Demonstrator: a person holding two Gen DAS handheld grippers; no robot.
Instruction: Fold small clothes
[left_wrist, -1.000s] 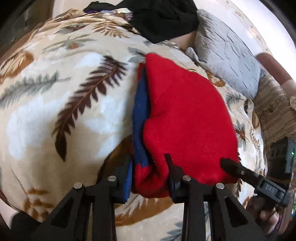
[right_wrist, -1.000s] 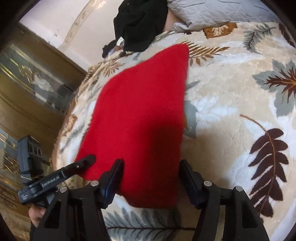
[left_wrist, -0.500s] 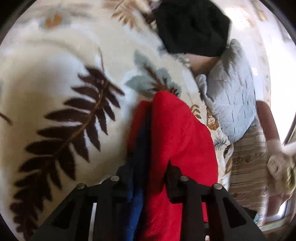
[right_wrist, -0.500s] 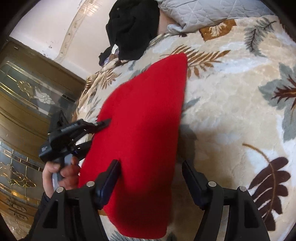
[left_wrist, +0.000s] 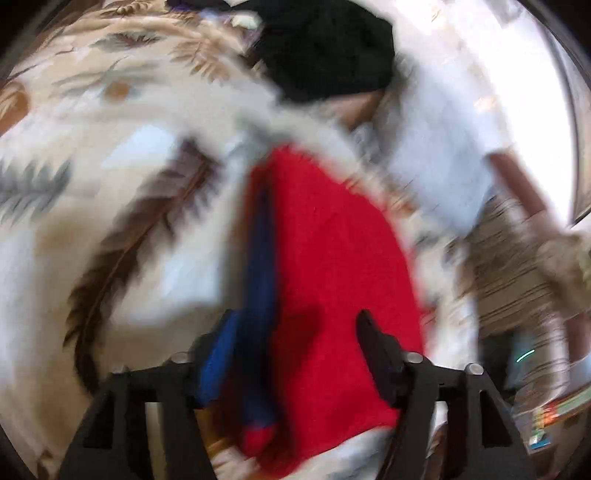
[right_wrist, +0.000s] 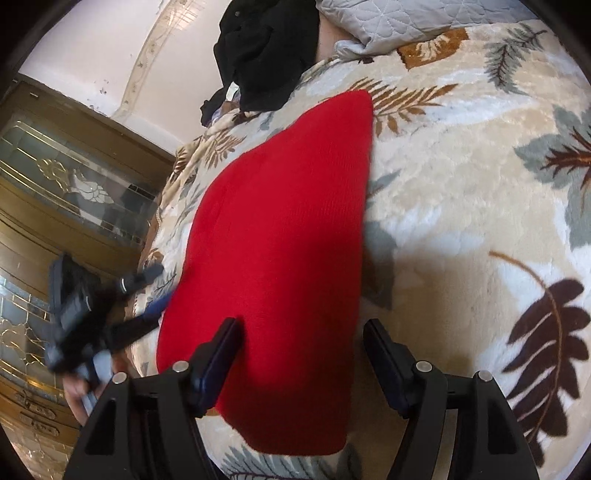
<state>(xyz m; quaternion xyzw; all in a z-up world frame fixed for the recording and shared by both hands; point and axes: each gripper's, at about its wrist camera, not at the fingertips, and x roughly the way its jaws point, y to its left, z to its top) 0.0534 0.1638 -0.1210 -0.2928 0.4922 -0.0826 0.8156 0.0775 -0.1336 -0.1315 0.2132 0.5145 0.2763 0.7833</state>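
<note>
On the bed, the red garment (right_wrist: 284, 236) lies flat beneath the right gripper (right_wrist: 301, 354), its jaws apart. Left gripper (left_wrist: 295, 343), jaws just closing, straddles the garment's edge unclamped.

No text, label, brand or number can be read in either view.

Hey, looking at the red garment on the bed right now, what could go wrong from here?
The left hand-held gripper straddles the red garment's folded edge, where a blue layer peeks out; tugging may undo the fold. The right hand-held gripper stands open, pinning nothing, so the garment may slide on the plush blanket.
</note>
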